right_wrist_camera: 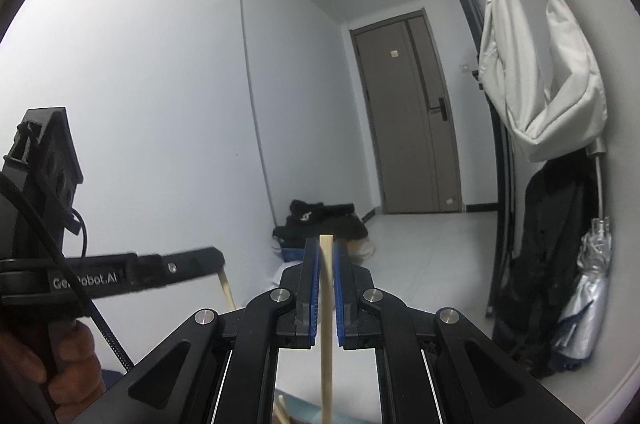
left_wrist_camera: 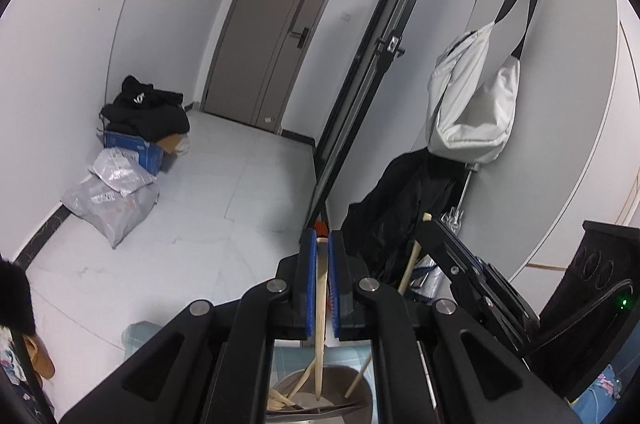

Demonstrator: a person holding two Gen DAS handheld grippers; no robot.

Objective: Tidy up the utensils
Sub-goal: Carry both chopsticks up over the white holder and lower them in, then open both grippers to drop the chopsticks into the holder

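Note:
In the left wrist view my left gripper (left_wrist_camera: 320,238) is shut on a wooden chopstick (left_wrist_camera: 319,324), which hangs steeply down. Its lower tip reaches into a round metal holder (left_wrist_camera: 292,382) at the bottom edge, where several other wooden sticks lean. To the right, my right gripper (left_wrist_camera: 431,222) grips a second chopstick (left_wrist_camera: 409,270). In the right wrist view that gripper (right_wrist_camera: 326,244) is shut on its chopstick (right_wrist_camera: 326,336), held nearly upright between the blue pads (right_wrist_camera: 313,288). My left gripper (right_wrist_camera: 216,258) reaches in from the left with its stick (right_wrist_camera: 227,290). A hand (right_wrist_camera: 68,364) holds its grip.
A teal checked cloth (left_wrist_camera: 138,334) lies under the holder. A white bag (left_wrist_camera: 472,104) hangs on the right wall above a black coat (left_wrist_camera: 396,208) and a folded umbrella (right_wrist_camera: 584,300). A blue box (left_wrist_camera: 134,146) and grey parcels (left_wrist_camera: 112,198) sit on the floor near a brown door (left_wrist_camera: 276,36).

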